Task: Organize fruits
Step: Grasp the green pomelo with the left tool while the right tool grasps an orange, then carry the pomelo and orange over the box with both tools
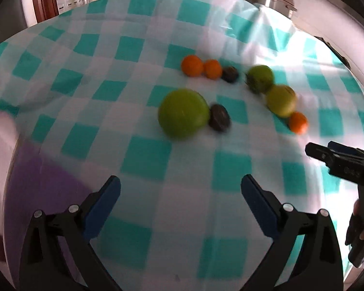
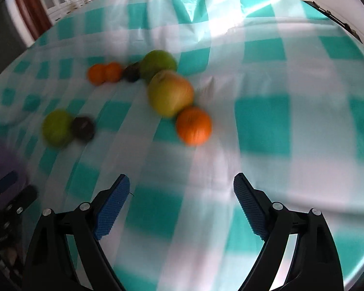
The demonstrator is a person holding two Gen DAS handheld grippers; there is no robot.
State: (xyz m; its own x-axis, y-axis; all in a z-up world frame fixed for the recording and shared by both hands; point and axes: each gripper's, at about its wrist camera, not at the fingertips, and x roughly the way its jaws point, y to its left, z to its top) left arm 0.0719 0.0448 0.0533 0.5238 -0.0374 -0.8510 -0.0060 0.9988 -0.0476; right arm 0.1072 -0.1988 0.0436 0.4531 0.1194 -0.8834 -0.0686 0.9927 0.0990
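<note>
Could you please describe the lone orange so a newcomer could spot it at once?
On the checked tablecloth, find the yellowish apple. The orange touches its near side, while the other two oranges sit paired farther back.

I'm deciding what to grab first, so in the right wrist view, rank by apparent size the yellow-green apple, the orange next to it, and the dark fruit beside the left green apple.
1. Yellow-green apple
2. Orange
3. Dark fruit, though it sits farther from the camera and is blurred.
</note>
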